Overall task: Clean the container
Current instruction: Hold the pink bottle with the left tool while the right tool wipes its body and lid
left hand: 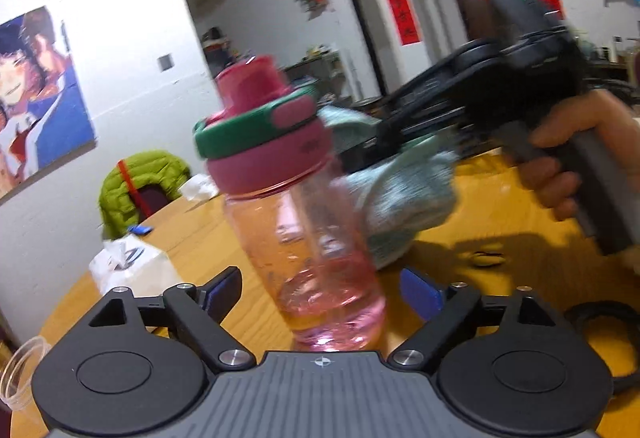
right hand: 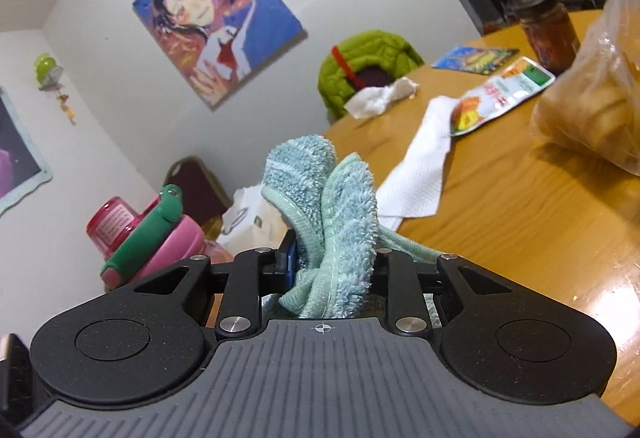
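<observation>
left gripper (left hand: 320, 292): jaws apart, pads clear of the transparent pink plastic bottle (left hand: 320, 258) standing tilted between them on the wooden table (left hand: 460, 205) | right gripper (right hand: 332, 262): clamped on fluffy teal cloth (right hand: 340, 205), beside bottle's pink-green lid

The left tool (left hand: 322, 292) is showing black linkage arms, silver screw heads, blue pads (left hand: 420, 292), round black caps and a ribbed grey body bearing a crosshair mark. The right tool (right hand: 332, 262) is looking identical, its handle (left hand: 600, 189) showing grey.
</observation>
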{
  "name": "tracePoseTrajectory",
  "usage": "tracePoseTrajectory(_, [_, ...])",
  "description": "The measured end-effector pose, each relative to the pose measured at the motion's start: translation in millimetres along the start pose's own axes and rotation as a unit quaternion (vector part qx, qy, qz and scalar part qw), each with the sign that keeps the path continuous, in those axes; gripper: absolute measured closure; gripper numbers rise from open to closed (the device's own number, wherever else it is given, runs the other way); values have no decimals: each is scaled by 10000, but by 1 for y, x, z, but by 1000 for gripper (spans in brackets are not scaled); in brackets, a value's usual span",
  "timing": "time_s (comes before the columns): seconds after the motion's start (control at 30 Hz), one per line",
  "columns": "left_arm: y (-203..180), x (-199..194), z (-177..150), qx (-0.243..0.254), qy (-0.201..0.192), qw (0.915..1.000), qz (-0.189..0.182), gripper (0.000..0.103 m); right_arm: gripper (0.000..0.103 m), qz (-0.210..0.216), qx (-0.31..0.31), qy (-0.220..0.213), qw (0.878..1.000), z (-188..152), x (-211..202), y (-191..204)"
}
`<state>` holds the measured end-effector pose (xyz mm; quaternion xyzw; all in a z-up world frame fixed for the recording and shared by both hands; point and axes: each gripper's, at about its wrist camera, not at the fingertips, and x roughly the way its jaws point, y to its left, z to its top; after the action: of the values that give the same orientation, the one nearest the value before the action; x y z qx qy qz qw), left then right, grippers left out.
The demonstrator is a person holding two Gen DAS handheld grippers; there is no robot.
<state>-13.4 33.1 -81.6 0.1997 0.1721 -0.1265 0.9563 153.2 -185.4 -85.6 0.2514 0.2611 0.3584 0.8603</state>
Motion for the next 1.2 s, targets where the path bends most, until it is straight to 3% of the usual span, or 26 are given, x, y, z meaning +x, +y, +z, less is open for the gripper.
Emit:
tracePoseTrajectory(0.07, [-11,-6,1,56,-53,9998,-161,17,75,23,-37,90,9999,-1,2,3])
tracePoseTrajectory(0.3, [-10,15,3,109,-70,9998,123,16,74,142,-343,473,9982,-7,11,17])
tracePoseTrajectory(0.4, [2,27,7,-43,-69,9998,157,17,74,69,-604,740,9954,-5,8,23])
tracePoseTrajectory(0.57, [9,40,5,-65,6,9998,210,19,74,410,-646,1388,9874,-5,7,20])
tracePoseTrajectory(0.67, [8,39,4,-103,47,9998,133,25,74,135,-647,1315,9891,-6,5,19])
tracePoseTrajectory(0.77, [4,37,3,-70,34,9999,154,26,75,4,-582,822,9949,-2,-3,19])
tracePoseTrajectory(0.8, [3,34,2,-77,29,9999,143,26,76,162,-448,498,9976,1,-10,18])
tracePoseTrajectory(0.87, [2,31,1,-85,22,9999,143,26,76,1031,207,-110,9944,4,-23,9])
tracePoseTrajectory(0.9, [3,30,0,-89,18,9999,143,26,76,1508,566,-403,9861,5,-30,4])
tracePoseTrajectory(0.97, [4,30,-1,-103,16,9998,140,26,75,2152,1318,-513,9663,2,-26,-9])
tracePoseTrajectory(1.13, [6,34,1,-127,2,9998,125,26,74,1952,2266,133,9541,-14,10,-36])
tracePoseTrajectory(1.2, [5,33,0,-140,-5,9998,119,26,74,1623,2259,393,9597,-20,21,-37])
